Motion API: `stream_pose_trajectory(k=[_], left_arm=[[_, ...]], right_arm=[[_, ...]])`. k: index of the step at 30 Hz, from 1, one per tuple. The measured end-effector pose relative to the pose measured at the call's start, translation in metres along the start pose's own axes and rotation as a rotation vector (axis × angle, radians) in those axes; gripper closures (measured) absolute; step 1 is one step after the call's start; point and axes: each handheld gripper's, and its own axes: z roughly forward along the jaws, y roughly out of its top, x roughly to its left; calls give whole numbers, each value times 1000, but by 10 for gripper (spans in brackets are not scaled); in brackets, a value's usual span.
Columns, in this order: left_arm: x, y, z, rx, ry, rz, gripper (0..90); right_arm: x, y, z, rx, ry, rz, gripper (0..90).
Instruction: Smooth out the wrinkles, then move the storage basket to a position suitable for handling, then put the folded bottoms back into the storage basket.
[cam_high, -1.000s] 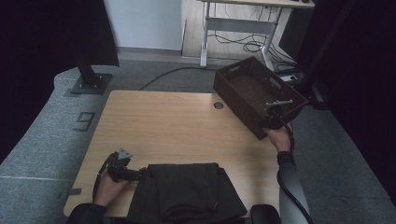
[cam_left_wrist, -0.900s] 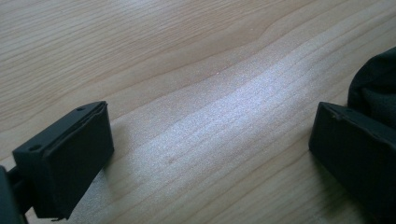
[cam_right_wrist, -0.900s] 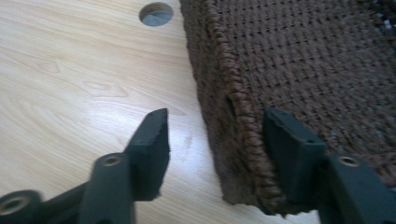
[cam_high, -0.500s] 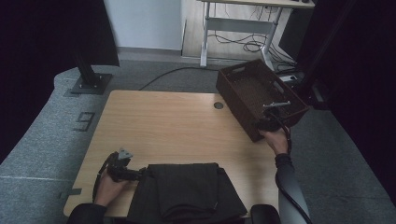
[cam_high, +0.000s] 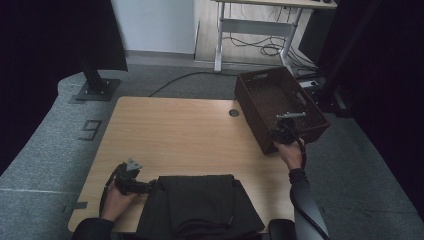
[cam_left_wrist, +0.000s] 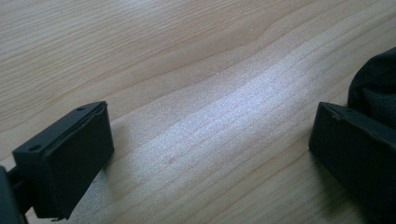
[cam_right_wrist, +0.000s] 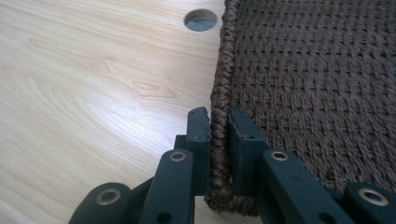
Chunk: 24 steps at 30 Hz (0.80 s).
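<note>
A: What does the figure show, from the largest item down?

B: A pale wooden worktop. At its far right corner sits a dark woven basket, part of it past the worktop's right edge. A folded black cloth lies at the near edge. A small round cable hole lies just left of the basket.

A: How is the basket held?

B: The right gripper has just been closing, with the rim between its fingers. They now clamp the braided rim at the basket's near corner, one finger outside the wall, the other inside.

A: And the other hand?

B: The left gripper rests on the worktop just left of the cloth. Its fingers stand wide apart on bare wood, with the cloth's edge just beyond one of them.

A: How is the step done well?

B: The step is probably drawing the basket inward. The pull should stay low and level, along the worktop. A single corner grip invites the basket to swivel or tip, so a slow, straight drag is advisable, with the clamp kept deep on the rim.
</note>
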Motion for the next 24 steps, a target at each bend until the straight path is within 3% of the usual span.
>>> stream_pose_trajectory(k=[10,24], left_arm=[[0,0,0,0,0,0,0],[-1,0,0,0,0,-2,0]], right_arm=[[18,-4,-1,-3,3,-22,786],[28,-14,-11,-3,29,-42,787]])
